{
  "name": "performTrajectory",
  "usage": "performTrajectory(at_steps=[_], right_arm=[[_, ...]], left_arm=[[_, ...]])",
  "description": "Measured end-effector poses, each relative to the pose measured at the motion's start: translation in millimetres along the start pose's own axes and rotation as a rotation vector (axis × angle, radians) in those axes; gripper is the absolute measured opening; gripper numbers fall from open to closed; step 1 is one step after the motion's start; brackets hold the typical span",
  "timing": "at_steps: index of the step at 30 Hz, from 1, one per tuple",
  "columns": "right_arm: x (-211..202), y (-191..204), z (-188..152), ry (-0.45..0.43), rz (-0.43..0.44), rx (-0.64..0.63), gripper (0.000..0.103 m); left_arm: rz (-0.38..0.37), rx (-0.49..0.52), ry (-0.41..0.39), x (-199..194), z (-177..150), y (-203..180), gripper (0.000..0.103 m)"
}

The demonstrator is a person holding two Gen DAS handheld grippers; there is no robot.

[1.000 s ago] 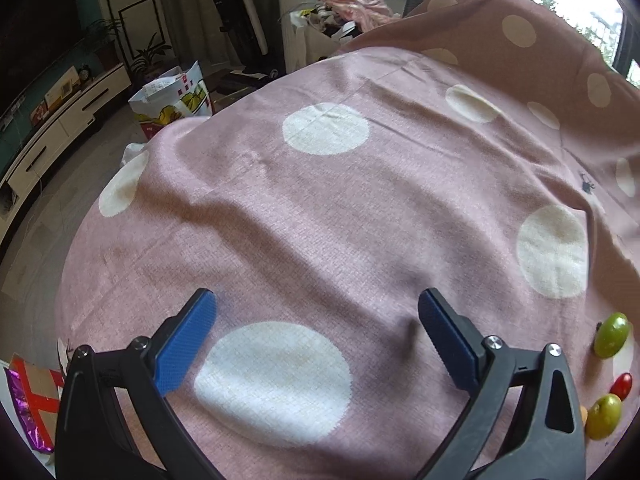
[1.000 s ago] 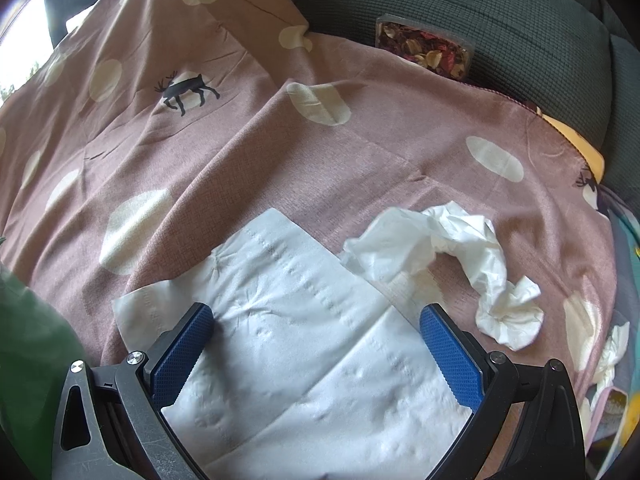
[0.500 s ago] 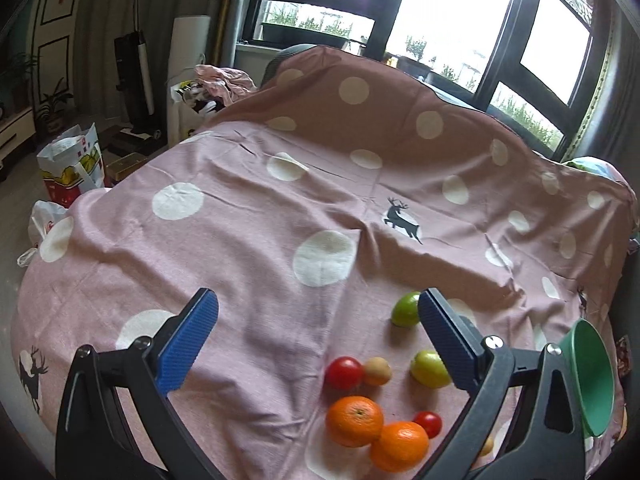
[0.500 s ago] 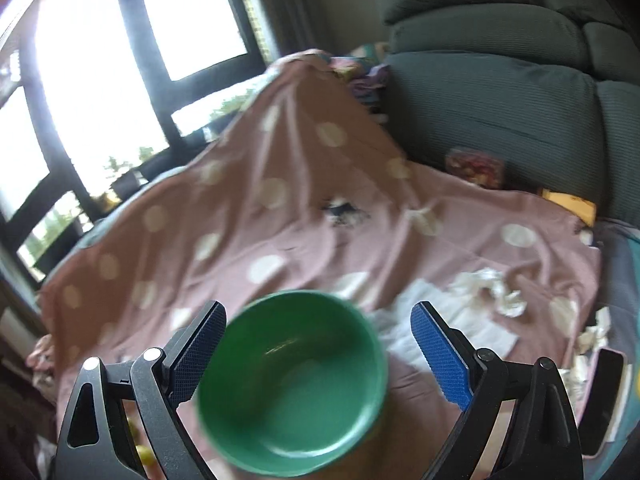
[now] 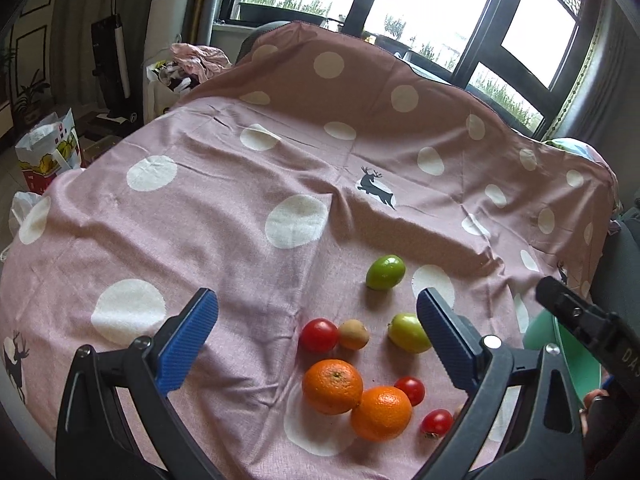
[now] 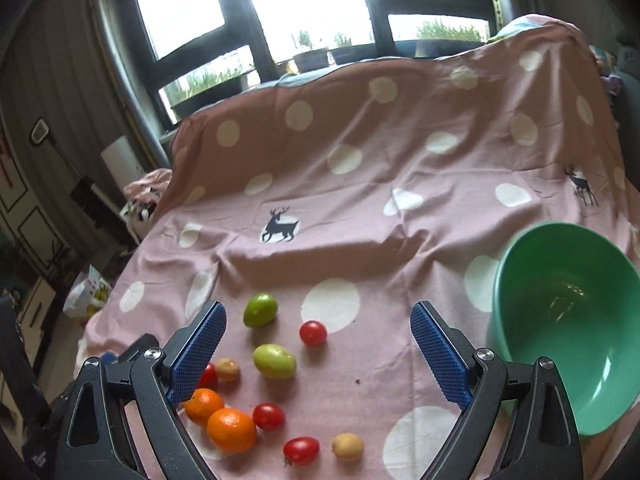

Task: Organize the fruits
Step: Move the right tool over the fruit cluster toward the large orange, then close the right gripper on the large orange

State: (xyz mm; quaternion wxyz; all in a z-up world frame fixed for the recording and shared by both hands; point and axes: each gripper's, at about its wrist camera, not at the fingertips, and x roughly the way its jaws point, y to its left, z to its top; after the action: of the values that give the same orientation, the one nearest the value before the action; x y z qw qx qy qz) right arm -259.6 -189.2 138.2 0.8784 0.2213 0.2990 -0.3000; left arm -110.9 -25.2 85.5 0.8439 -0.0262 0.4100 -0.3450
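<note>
Several fruits lie loose on a pink dotted cloth (image 5: 240, 208): two oranges (image 5: 333, 386) (image 6: 232, 429), two green fruits (image 5: 385, 272) (image 6: 261, 310), red tomatoes (image 5: 319, 335) (image 6: 313, 333) and small tan fruits (image 5: 353, 334) (image 6: 347, 446). A green bowl (image 6: 568, 320) stands empty on the cloth at the right; its rim shows in the left wrist view (image 5: 538, 330). My left gripper (image 5: 316, 344) is open and empty above the fruits. My right gripper (image 6: 318, 356) is open and empty, left of the bowl.
The cloth (image 6: 400, 184) drapes up over a raised back toward dark-framed windows (image 5: 400, 4). A shopping bag (image 5: 46, 152) and a pile of clothes (image 5: 192, 62) sit on the floor at the left. The right gripper's body (image 5: 588, 330) shows at the left view's right edge.
Both grippers have swung round from bare cloth and tissues to face the fruits. The bowl, between the right gripper's fingers half a second ago, now sits to their right.
</note>
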Motion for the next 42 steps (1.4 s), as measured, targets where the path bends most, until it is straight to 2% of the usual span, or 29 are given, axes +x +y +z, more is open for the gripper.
performTrajectory(at_steps=[3, 7, 10, 12, 17, 18, 19, 24, 28, 32, 37, 42], right_arm=[[12.7, 6.4, -5.3, 0.052, 0.007, -0.01, 0.085], [25.1, 1.0, -8.0, 0.09, 0.053, 0.026, 0.085], [31.6, -5.2, -10.5, 0.129, 0.058, 0.049, 0.083], [36.8, -10.3, -11.4, 0.159, 0.074, 0.074, 0.073], [46.1, -17.5, -15.5, 0.221, 0.097, 0.134, 0.072], [48.3, -17.7, -16.8, 0.238, 0.109, 0.147, 0.063], [49.6, -17.1, -18.0, 0.261, 0.126, 0.156, 0.059], [49.5, -5.9, -24.0, 0.326, 0.266, 0.169, 0.049], [54.5, 4.6, -35.8, 0.392, 0.336, 0.176, 0.046], [62.5, 10.3, -45.2, 0.46, 0.342, 0.19, 0.045], [62.1, 15.4, -50.9, 0.476, 0.338, 0.177, 0.045], [66.0, 17.4, -59.8, 0.505, 0.339, 0.178, 0.045]], left_arm=[[-0.05, -0.025, 0.048, 6.3, -4.4, 4.9, 0.097], [-0.039, -0.031, 0.064, 7.5, -6.5, 7.0, 0.091], [-0.071, -0.028, 0.089, 7.3, -7.8, 3.6, 0.083], [-0.093, -0.016, 0.108, 8.6, -9.1, -0.2, 0.079], [-0.099, 0.028, 0.197, 15.8, -19.8, -12.0, 0.066], [-0.101, 0.035, 0.214, 14.9, -23.5, -13.6, 0.065], [-0.104, 0.044, 0.23, 13.9, -27.6, -15.0, 0.065], [-0.154, 0.072, 0.279, 9.1, -46.1, -22.9, 0.061], [-0.129, 0.095, 0.312, 14.7, -59.1, -30.6, 0.056], [-0.142, 0.092, 0.351, 20.3, -63.9, -32.9, 0.056], [-0.116, 0.092, 0.362, 23.3, -67.1, -32.3, 0.056], [-0.126, 0.082, 0.371, 27.5, -67.8, -30.7, 0.056]])
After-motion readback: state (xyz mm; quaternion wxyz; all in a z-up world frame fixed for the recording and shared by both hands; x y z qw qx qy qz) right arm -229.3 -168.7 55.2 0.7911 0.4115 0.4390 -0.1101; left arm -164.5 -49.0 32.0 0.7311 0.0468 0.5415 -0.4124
